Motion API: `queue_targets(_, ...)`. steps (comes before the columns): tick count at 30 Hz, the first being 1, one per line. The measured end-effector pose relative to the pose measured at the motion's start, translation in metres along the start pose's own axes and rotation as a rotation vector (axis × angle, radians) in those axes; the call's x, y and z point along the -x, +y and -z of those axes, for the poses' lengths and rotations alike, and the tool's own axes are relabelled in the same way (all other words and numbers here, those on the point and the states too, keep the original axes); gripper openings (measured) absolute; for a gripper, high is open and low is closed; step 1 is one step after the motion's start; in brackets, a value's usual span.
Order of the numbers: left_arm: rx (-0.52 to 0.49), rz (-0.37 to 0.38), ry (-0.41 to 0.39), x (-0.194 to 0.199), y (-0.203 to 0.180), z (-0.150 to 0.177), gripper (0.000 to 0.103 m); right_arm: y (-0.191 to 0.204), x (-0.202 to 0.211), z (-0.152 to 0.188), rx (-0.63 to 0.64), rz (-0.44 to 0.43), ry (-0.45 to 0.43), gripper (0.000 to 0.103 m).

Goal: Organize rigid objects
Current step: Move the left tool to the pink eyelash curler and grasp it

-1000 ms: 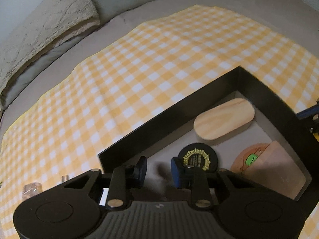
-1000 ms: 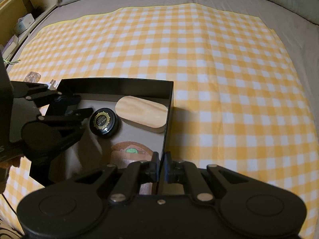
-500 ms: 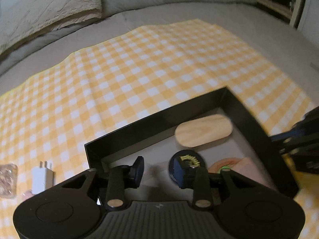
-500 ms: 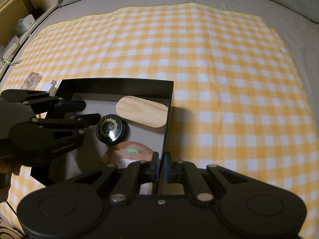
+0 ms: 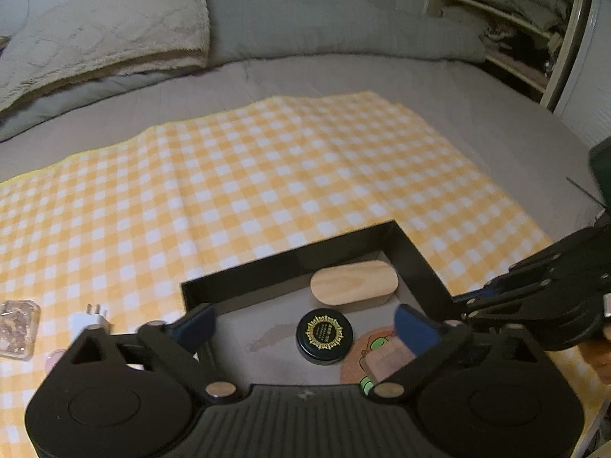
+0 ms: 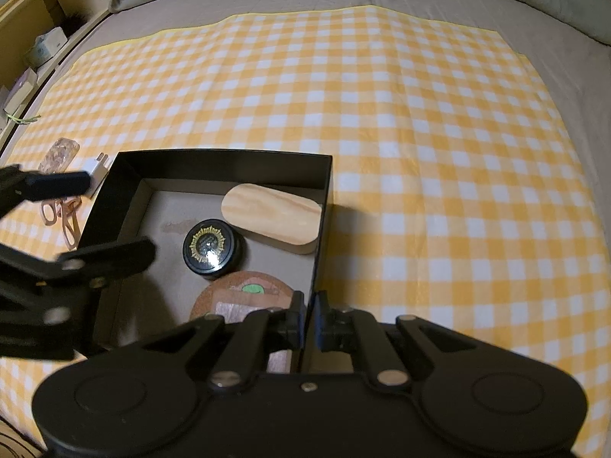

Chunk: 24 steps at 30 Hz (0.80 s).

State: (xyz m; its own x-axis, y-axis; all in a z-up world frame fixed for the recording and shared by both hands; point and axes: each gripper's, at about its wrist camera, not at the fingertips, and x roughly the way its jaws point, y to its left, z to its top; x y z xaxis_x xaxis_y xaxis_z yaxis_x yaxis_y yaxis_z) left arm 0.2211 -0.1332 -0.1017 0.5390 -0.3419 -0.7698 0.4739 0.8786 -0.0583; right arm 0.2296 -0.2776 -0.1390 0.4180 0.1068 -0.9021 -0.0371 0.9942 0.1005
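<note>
From where I sit I count one black box (image 6: 214, 164) on the yellow checked cloth (image 6: 420, 133), and four things inside it: one oval wooden block (image 6: 273, 218) against the far right corner, one round black tin (image 6: 210, 245) with a gold sunburst on its lid just in front of that block, one cork coaster (image 6: 244, 290) with a green figure printed on it at the near side, and one pale wooden piece (image 5: 385, 358) lying on top of the coaster. Outside the box, to its left on the cloth, I see one white plug adapter (image 5: 89, 320), one small clear case (image 5: 17, 324) holding pale bits, and one pair of pinkish scissors (image 6: 63, 215). The box has tall, thin, matte black walls and a grey-brown floor, square-cornered and open on top. My right gripper (image 6: 308, 322) has its jaws clenched on the box's right wall near the front corner, one finger inside and one outside. My left gripper (image 5: 305, 324) hangs over the box's left half with its blue-padded jaws released and spread wide, holding nothing; the tin shows between them.
</note>
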Motion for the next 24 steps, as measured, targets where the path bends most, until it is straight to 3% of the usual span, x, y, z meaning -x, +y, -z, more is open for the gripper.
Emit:
queue_targets(14,0.108,-0.129,-0.169,0.059,0.04,0.0,0.103,0.002,-0.001,0.001,0.01,0.006,0.0,0.006)
queue_targets(19,0.151,-0.197,-0.169,0.063,0.068,0.005,0.103,0.002,-0.001,0.001,0.01,0.006,-0.001,0.006)
queue_targets(24,0.211,-0.233,-0.114,0.057,0.1,0.014,0.103,0.002,0.0,0.001,0.012,0.004,-0.001,0.006)
